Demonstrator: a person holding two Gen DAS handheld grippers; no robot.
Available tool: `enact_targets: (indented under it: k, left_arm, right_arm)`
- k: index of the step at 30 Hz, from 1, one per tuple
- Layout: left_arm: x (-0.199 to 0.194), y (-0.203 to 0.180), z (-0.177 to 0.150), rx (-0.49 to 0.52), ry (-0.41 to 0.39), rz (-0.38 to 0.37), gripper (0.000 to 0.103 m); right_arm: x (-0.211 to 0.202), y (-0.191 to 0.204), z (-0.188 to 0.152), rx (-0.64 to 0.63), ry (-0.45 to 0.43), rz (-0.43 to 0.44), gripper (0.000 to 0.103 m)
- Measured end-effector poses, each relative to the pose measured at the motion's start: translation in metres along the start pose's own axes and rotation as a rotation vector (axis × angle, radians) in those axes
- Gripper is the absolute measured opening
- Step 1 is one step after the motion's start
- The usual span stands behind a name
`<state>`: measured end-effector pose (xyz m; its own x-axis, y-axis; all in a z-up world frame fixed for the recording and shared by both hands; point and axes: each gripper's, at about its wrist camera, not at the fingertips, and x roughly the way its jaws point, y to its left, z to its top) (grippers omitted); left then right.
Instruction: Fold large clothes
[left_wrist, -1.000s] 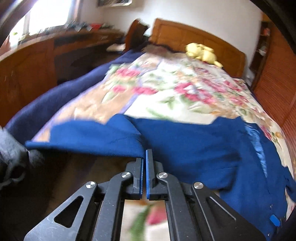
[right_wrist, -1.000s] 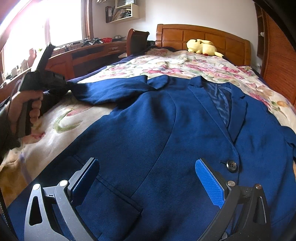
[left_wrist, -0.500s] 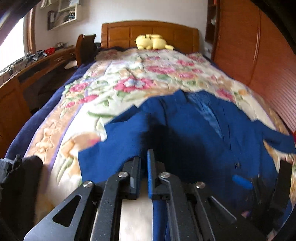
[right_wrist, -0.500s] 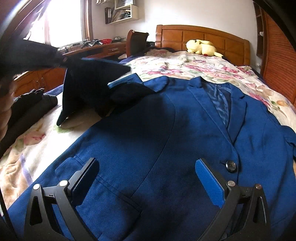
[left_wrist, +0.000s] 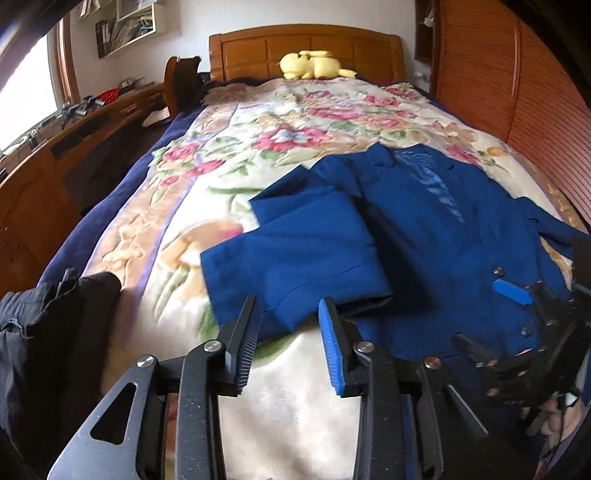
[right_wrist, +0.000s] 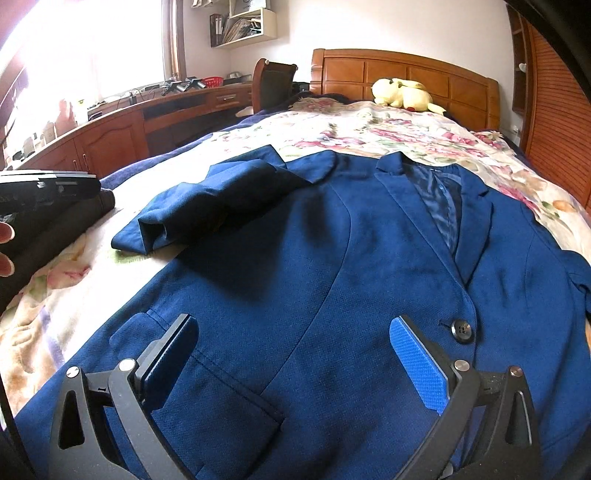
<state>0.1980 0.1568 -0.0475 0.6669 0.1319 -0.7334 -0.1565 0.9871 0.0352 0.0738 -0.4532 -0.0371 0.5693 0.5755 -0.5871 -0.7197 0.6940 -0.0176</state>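
While the blue jacket (right_wrist: 332, 280) lies face up on the flowery bed (left_wrist: 258, 147), I see only the start of the job done. One sleeve (right_wrist: 207, 199) is laid in over the chest, at about ten o'clock from my right gripper (right_wrist: 291, 354). The other sleeve (left_wrist: 554, 229), out at three o'clock in the left view, is not folded in yet, and I think the body needs folding too. My left gripper (left_wrist: 288, 332) has its jaws open and empty, just by the sleeve's cuff. My right jaws are wide open above the jacket's lower front, holding nothing.
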Motion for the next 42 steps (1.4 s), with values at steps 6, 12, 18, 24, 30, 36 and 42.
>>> enact_targets:
  k: [6, 12, 18, 24, 30, 36, 42]
  left_arm:
    - [0.045, 0.023, -0.012, -0.025, 0.091, 0.053, 0.036]
    - [0.079, 0.047, -0.025, -0.096, 0.16, 0.059, 0.037]
    - [0.097, 0.055, -0.028, -0.155, 0.184, 0.018, 0.037]
    - [0.104, 0.05, -0.027, -0.116, 0.175, 0.046, 0.037]
    - [0.109, 0.043, -0.021, -0.039, 0.207, 0.075, 0.037]
    - [0.108, 0.047, -0.008, -0.058, 0.287, 0.027, 0.027]
    - [0.063, 0.016, 0.02, 0.001, 0.196, 0.016, 0.01]
  right_arm:
    - [0.001, 0.0, 0.0, -0.002, 0.001, 0.0, 0.103]
    - [0.002, 0.001, 0.0, -0.003, 0.004, 0.009, 0.103]
    - [0.002, 0.002, 0.0, -0.007, 0.005, 0.017, 0.103]
    - [0.002, 0.002, 0.001, -0.008, 0.008, 0.019, 0.103]
    - [0.003, 0.003, 0.001, -0.011, 0.007, 0.017, 0.103]
    - [-0.011, 0.003, 0.001, -0.008, -0.013, 0.004, 0.103]
    - [-0.061, -0.013, -0.004, 0.026, -0.093, 0.014, 0.103]
